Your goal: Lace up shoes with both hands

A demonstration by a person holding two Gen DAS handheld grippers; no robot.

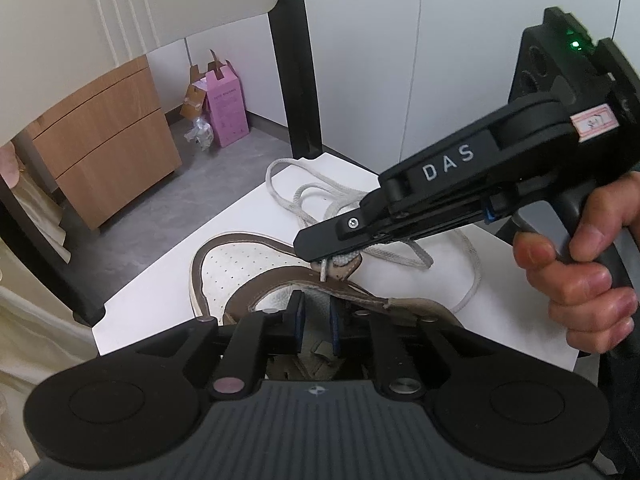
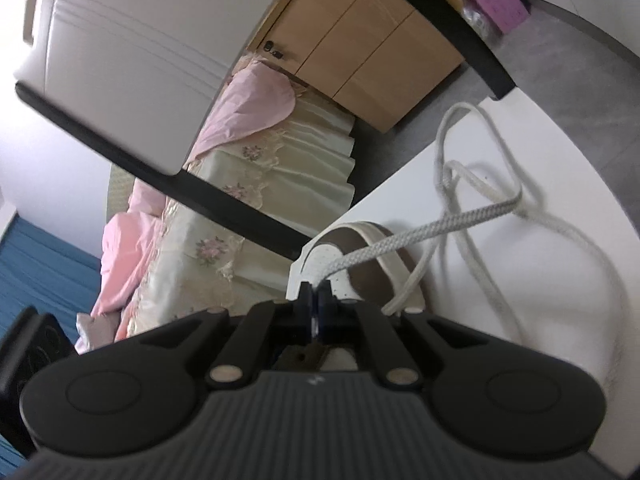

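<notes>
On the white tabletop (image 1: pixel 168 280), toe pointing away from the person, sits one white perforated leather sneaker with brown trim (image 1: pixel 236 264); its long axis runs from the near edge toward the far corner of the table. One grey-white woven flat shoelace (image 2: pixel 424 228) lies in loose loops past the toe and to the right. Right gripper (image 1: pixel 320 258) comes in from the right, roughly across the shoe's axis, jaws clamped on the lace end, with the tip (image 1: pixel 322 273) poking out below them at the upper eyelet flap; its own camera shows the pads pressed together on the lace, which runs taut from them toward the loops. Left gripper (image 1: pixel 316 320) is directly over the tongue area, nearer the heel side, pointing steeply down; fingers (image 1: pixel 297 312) slightly parted with only shoe showing between them, gripping nothing. My read: the next move is feeding the tip through an eyelet, right hand pushing, left hand placed close enough to catch it. Count: one shoe, one lace, two grippers, one bare hand (image 1: pixel 588 272) visible on the right grip. Background: wooden drawer cabinet (image 1: pixel 104 136), pink carton (image 1: pixel 228 108).
</notes>
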